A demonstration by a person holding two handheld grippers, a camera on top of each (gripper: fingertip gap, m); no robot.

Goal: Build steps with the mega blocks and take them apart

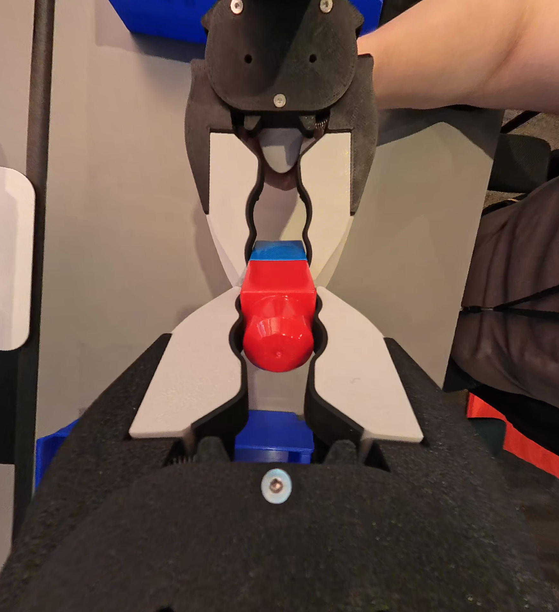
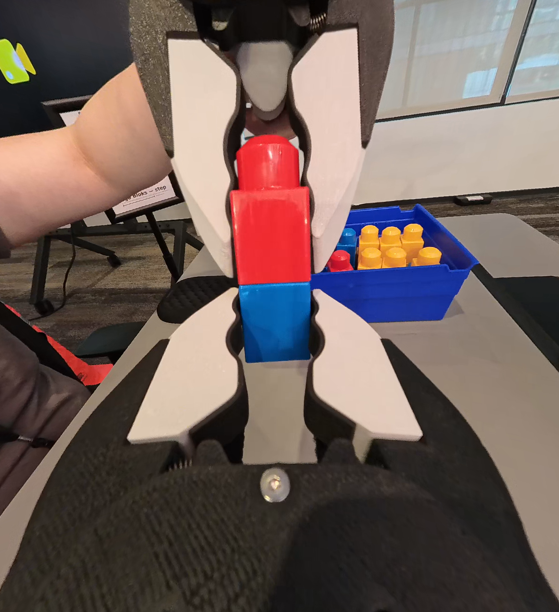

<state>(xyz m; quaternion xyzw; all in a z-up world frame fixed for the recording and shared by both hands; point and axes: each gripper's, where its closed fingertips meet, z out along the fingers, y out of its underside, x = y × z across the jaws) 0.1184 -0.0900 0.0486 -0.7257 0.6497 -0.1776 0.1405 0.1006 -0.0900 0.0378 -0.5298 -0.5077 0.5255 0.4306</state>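
- Grey desk (image 2: 470,381) carries a blue plastic bin (image 2: 387,298); beyond it lie carpeted floor, a white wall and large windows.
- Bin contents: yellow blocks (image 2: 394,248), a small red block (image 2: 339,261) and a small blue block (image 2: 347,240), all moulded glossy plastic with round studs.
- Work item: a red single-stud block (image 2: 269,231) seated on a blue block (image 2: 276,324), forming a two-piece column held in the air above the desk, in front of the bin.
- Left gripper (image 1: 278,318): closed on the red block, its wavy black pads pressing the block's sides; the rounded stud points back toward the camera.
- Right gripper (image 2: 276,324): closed on the blue block, gripping its flat side walls from the opposite end.
- Gripper bodies: matte black textured shells with smooth white finger plates and scalloped inner edges.
- Risk, slip: the block walls are smooth and glossy; a pull-apart or push-together force could probably slide a block out of the pads.
- Risk, jam: any angular offset between the two grippers may wedge the stud in its socket, so the joint binds rather than releasing cleanly.
- Risk, drop: a sudden release of the joint could jerk one block free; it may fall to the desk or floor.
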